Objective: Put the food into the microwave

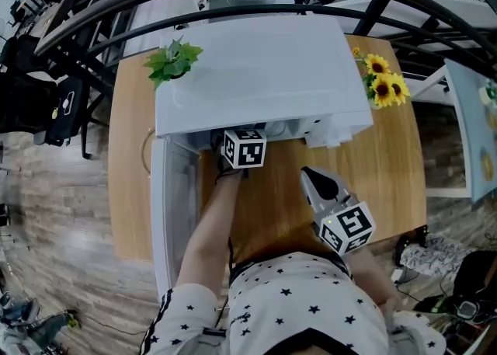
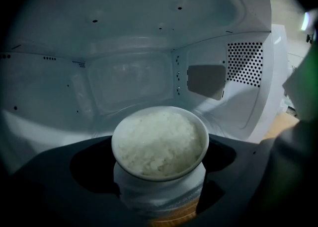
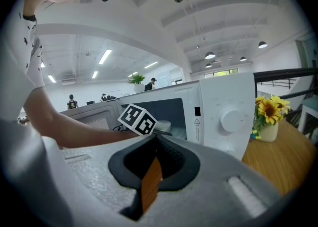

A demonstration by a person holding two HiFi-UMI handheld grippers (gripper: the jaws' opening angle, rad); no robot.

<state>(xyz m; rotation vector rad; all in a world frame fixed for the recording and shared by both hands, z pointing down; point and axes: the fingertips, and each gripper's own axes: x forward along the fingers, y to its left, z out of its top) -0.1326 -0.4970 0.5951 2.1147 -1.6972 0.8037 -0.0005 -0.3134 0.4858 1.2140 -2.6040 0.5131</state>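
A white bowl of rice [image 2: 159,144] sits between the dark jaws of my left gripper [image 2: 159,171], which is shut on it. The bowl is at the mouth of the white microwave [image 1: 256,74], with the cavity's back wall and vent holes beyond it. In the head view only the left gripper's marker cube [image 1: 245,148] shows, at the microwave opening under its top. My right gripper [image 1: 317,179] hovers over the wooden table [image 1: 388,175] in front of the microwave. Its jaws [image 3: 151,171] are shut with nothing between them.
The microwave door [image 1: 172,214] stands open to the left. A vase of sunflowers [image 1: 383,81] stands at the microwave's right, and a green plant [image 1: 172,60] at its back left. The control dial [image 3: 232,119] faces the right gripper. A black railing runs behind the table.
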